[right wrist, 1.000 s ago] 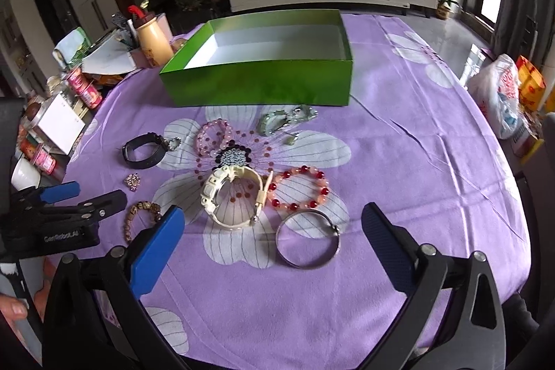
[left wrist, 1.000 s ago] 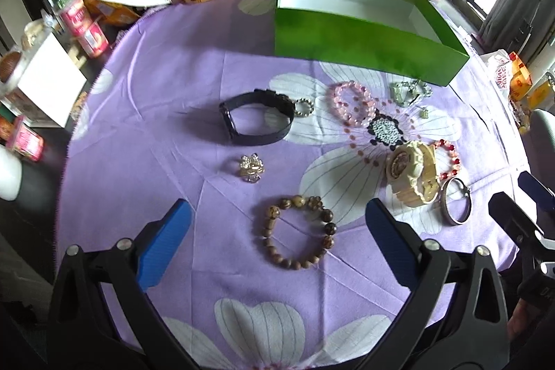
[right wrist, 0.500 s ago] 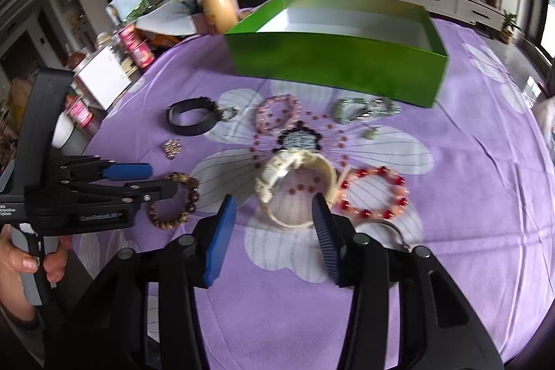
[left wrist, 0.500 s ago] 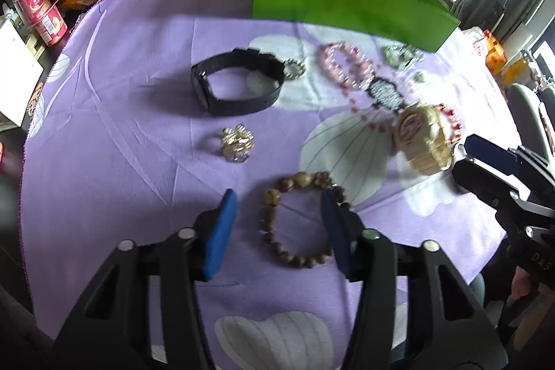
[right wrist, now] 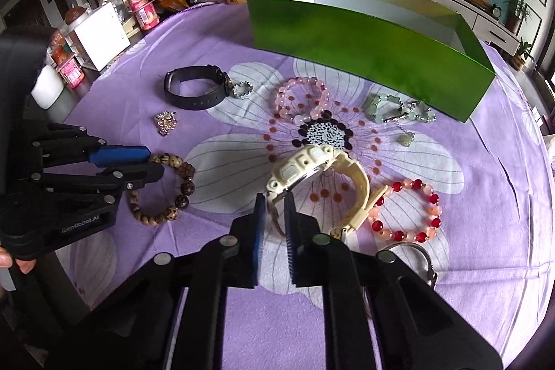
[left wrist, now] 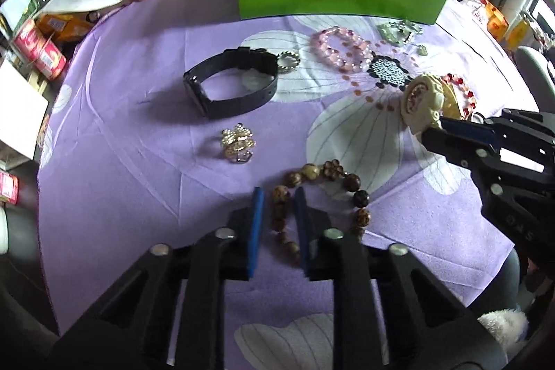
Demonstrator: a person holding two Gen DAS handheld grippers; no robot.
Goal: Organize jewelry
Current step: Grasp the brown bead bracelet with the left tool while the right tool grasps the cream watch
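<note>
Pinching the near-left side of the brown bead bracelet (left wrist: 321, 196), the left gripper (left wrist: 277, 196) has just been closing — its 2 blue pads now press on the beads, which lie on the purple flowered cloth (left wrist: 138, 134). Just right of it, the right gripper (right wrist: 275, 201) has likewise just been closing and now clamps the near strap of the cream watch (right wrist: 317, 174), which stands on edge at the middle of the cloth. A red bead bracelet (right wrist: 407, 210) lies right of the watch and a metal bangle (right wrist: 421, 257) nearer. Farther off lie a black watch (right wrist: 194, 89), a pink bead bracelet (right wrist: 301, 96) and a small gold brooch (left wrist: 238, 144) — all short of the open green box (right wrist: 367, 37) at the far side.
</note>
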